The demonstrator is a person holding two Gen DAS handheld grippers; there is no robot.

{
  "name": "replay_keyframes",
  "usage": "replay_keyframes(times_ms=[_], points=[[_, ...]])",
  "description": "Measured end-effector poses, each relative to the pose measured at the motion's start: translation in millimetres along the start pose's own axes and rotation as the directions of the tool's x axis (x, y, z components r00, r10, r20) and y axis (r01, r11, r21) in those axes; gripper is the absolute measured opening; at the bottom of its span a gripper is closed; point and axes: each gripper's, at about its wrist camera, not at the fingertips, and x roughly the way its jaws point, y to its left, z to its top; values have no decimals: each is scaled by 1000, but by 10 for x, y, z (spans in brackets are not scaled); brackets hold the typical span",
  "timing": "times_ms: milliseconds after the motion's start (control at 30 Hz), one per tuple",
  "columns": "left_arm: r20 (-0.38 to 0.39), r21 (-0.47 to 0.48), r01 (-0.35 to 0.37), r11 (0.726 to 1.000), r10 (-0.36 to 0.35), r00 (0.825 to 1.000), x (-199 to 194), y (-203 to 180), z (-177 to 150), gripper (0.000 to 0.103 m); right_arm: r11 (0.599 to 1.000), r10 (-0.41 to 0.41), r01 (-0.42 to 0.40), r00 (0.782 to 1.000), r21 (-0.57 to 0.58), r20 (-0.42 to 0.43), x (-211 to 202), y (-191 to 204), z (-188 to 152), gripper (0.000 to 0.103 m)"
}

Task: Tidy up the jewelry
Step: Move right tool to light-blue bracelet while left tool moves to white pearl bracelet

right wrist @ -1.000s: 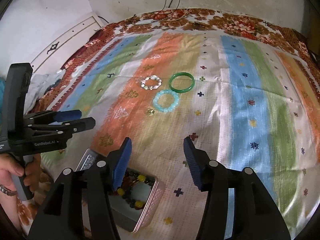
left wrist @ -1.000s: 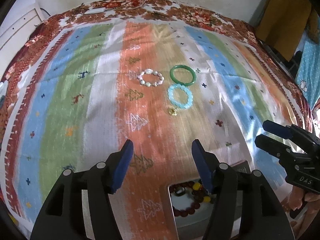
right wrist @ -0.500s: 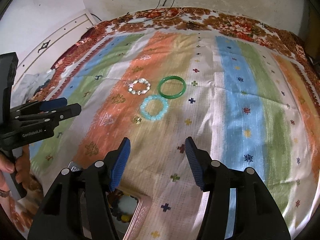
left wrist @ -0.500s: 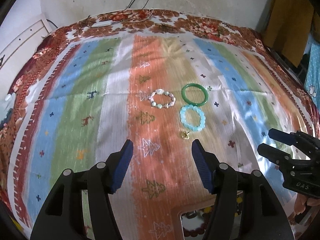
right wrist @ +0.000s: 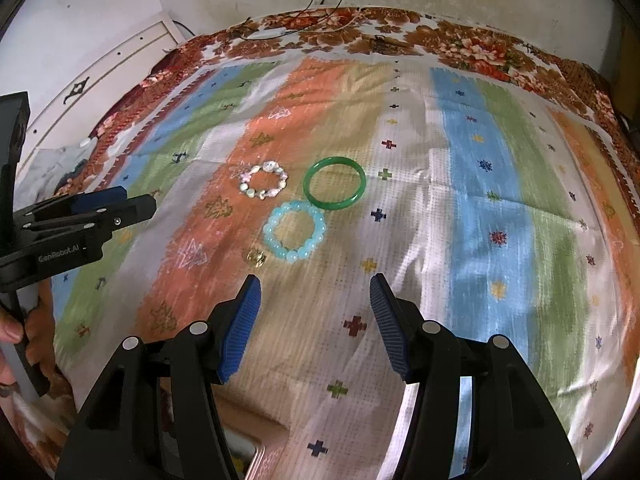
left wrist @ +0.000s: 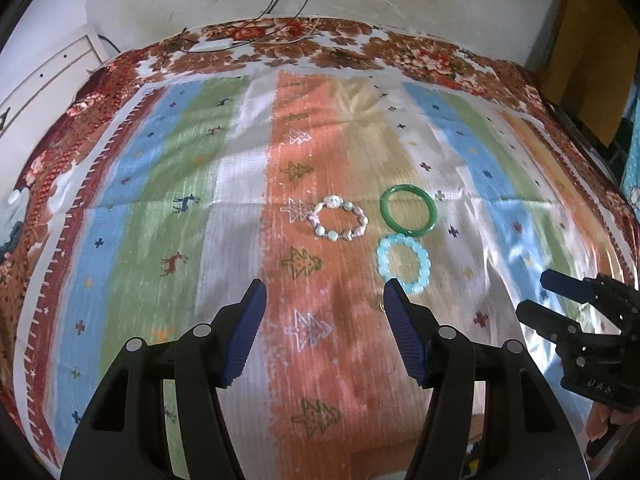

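Three bracelets lie together on the striped cloth: a pearly bead bracelet (left wrist: 338, 218) (right wrist: 264, 186), a green bangle (left wrist: 407, 211) (right wrist: 334, 183) and a light blue bead bracelet (left wrist: 403, 263) (right wrist: 295, 233). A small gold piece (right wrist: 256, 258) lies beside the blue one; in the left wrist view it (left wrist: 380, 304) peeks out by the right finger. My left gripper (left wrist: 324, 298) is open and empty, short of the bracelets. My right gripper (right wrist: 316, 294) is open and empty, just short of the blue bracelet.
A tin box corner (right wrist: 256, 458) shows at the bottom edge under the right gripper. The striped cloth (right wrist: 480, 200) covers a bed with a floral border (left wrist: 320, 44). A wall and cables lie behind, a white headboard (right wrist: 120, 68) at left.
Both grippers have moved forward toward the bracelets. The tin box with dark beads has slid almost out of view at the bottom. Both stay open.
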Motion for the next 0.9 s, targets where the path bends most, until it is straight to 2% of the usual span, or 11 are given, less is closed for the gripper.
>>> replay_keyframes(times_ms=[400, 900], points=[[-34, -12, -14, 1000, 14, 999, 269, 81, 137, 61, 1000, -14, 13, 1000, -18, -19, 205, 2, 125, 57], [-45, 28, -55, 998, 56, 997, 583, 32, 248, 61, 1000, 10, -11, 999, -25, -32, 402, 65, 225, 57]])
